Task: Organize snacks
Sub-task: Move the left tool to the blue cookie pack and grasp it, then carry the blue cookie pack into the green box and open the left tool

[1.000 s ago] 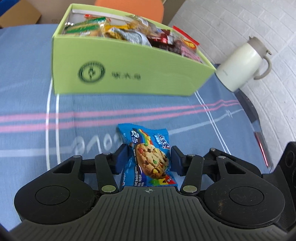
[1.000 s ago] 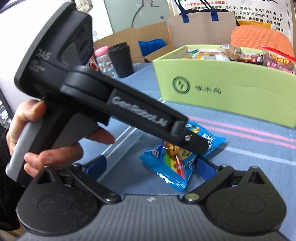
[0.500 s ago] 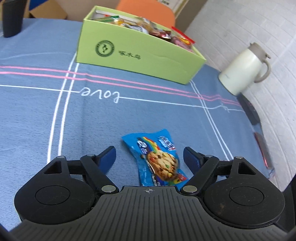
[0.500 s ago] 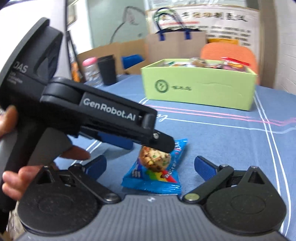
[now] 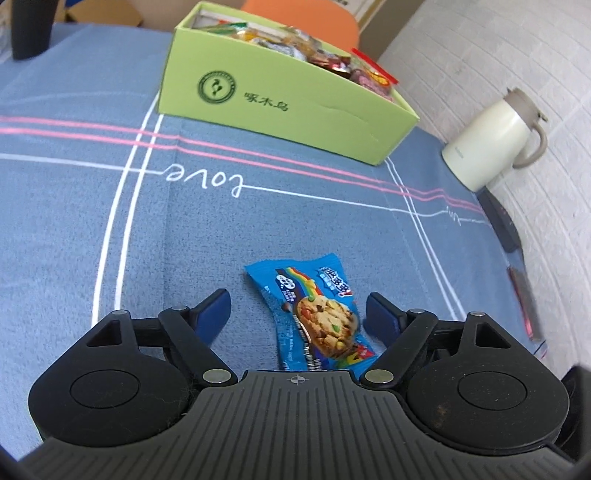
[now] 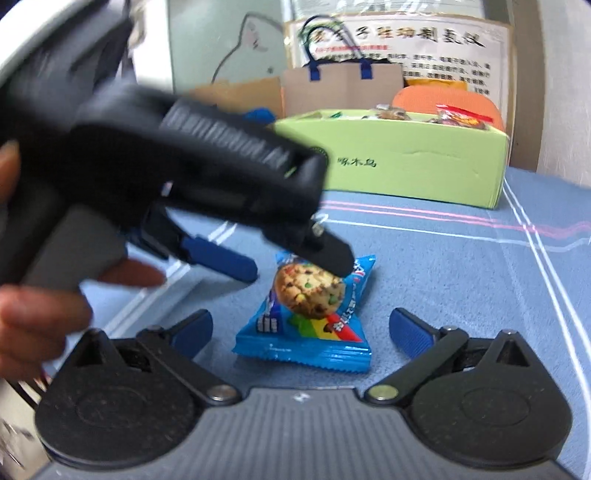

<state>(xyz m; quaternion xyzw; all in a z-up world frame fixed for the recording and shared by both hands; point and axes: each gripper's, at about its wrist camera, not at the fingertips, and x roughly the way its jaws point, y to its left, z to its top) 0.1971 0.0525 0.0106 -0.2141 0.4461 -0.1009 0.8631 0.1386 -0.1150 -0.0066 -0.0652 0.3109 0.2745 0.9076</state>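
Note:
A blue cookie packet lies flat on the blue tablecloth, a good way in front of the green snack box, which holds several wrapped snacks. My left gripper straddles the packet. Its jaws are closing, but the pads stand apart from the wrapper, the right pad closest. From the right wrist view, the left gripper hovers over the far end of the packet. My right gripper stands wide open, the packet's near end between its fingers, untouched. The green box sits behind.
A white jug stands at the table's right edge by the brick wall. A black cup is at the far left. A person's hand holds the left gripper. A paper bag and an orange chair are behind the table.
The left gripper let go of the cookie packet, opened wide and drew back from the green box. The packet now lies on the cloth. The right gripper swung to face it squarely.

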